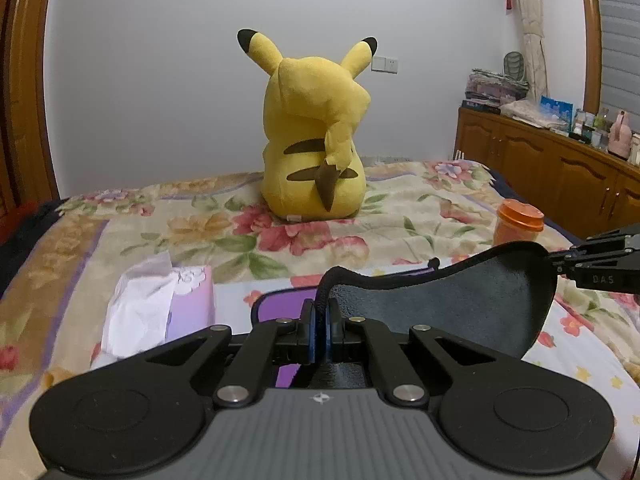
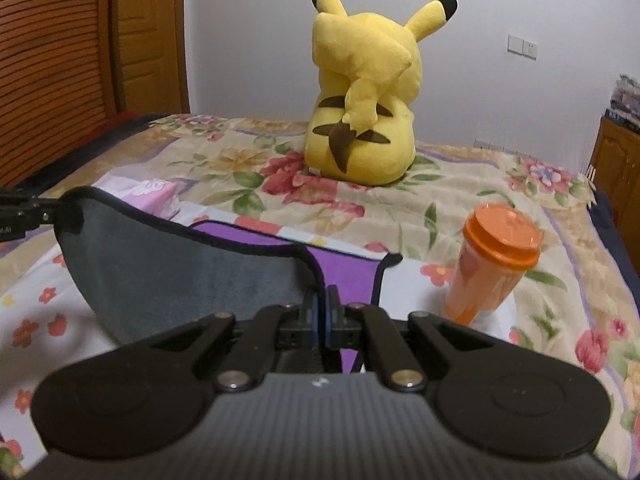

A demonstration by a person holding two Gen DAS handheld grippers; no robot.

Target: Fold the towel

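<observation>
Floral bedding (image 1: 360, 216) covers the bed that fills both views, with a plain white wall behind. Nearest, at 6 o'clock in the left wrist view, the left gripper (image 1: 321, 320) has its jaws clenched on the black-piped edge of the towel (image 1: 460, 300), whose grey side hangs lifted between the two tools. In the right wrist view the right gripper (image 2: 322, 312) is likewise clenched on the towel's edge, at 6 o'clock; the purple side lies on the bed just beyond it, towards 12 o'clock. Each gripper shows in the other's view, pinching a far corner of the cloth.

At 9 o'clock in the left view sits a pink tissue box (image 1: 188, 300), white tissue (image 1: 136, 312) bunched out of its top. At 3 o'clock in the right view stands an orange cup (image 2: 492, 264) with its orange lid on; its contents cannot be made out.

Farther off, at 12 o'clock, a yellow plush toy (image 1: 312, 140) sits upright, back turned. A wooden cabinet (image 1: 560, 168) with cluttered top stands at 2 o'clock.
</observation>
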